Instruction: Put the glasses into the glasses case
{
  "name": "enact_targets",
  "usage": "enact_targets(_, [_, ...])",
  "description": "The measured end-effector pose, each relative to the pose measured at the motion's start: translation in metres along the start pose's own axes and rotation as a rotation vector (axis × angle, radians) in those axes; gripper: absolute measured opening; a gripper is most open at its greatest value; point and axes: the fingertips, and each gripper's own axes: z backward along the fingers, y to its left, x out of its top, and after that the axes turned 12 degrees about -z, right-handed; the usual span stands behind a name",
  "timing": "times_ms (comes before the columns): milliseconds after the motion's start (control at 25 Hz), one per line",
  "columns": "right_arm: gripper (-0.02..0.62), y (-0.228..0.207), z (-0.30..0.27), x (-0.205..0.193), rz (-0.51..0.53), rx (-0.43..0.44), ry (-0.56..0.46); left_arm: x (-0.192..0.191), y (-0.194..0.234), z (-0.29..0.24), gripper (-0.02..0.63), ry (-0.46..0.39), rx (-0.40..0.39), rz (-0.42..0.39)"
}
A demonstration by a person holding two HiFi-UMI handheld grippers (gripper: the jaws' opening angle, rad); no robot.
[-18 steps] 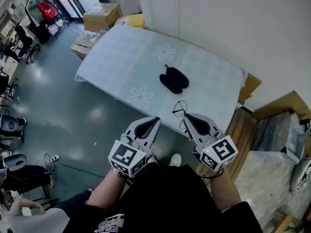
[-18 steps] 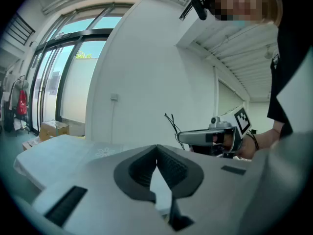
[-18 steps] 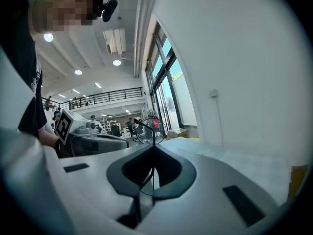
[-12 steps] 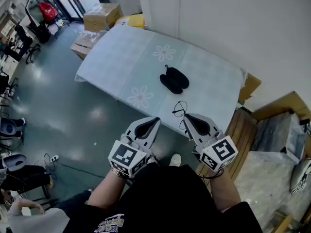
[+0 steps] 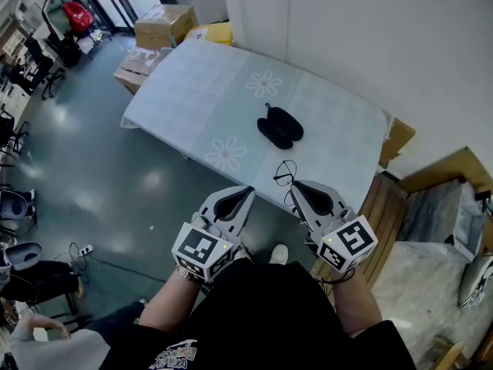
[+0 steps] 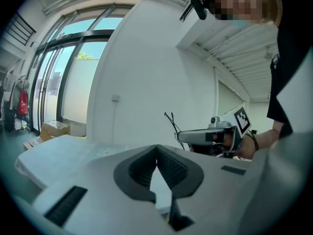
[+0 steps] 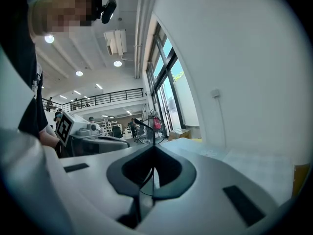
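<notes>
A black glasses case [image 5: 280, 127] lies open on the pale flower-print table [image 5: 200, 91], around its middle. Thin wire-framed glasses [image 5: 285, 174] hang in the air at the table's near edge, pinched by my right gripper [image 5: 295, 185], which is shut on them. In the right gripper view a thin dark part of the frame runs between the closed jaws of that gripper [image 7: 153, 145] and a round lens [image 7: 145, 130] stands just past the tips. My left gripper [image 5: 245, 193] hovers beside it, below the table edge, shut and empty. The left gripper view shows its jaws [image 6: 156, 146] touching, with the right gripper [image 6: 210, 137] alongside.
Cardboard boxes [image 5: 163, 23] stand on the floor beyond the table's far left end, and another box [image 5: 397, 139] leans at its right end. A white wall runs behind the table. A wooden platform [image 5: 385, 206] lies at the right, and glossy floor at the left.
</notes>
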Motion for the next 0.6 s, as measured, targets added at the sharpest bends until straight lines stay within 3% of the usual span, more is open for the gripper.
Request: enact_targets(600, [0.025,0.028,-0.026,-0.004,0.018,0.026,0.039,-0.01,0.024,0.025,0.028,-0.006,0.03,0.047])
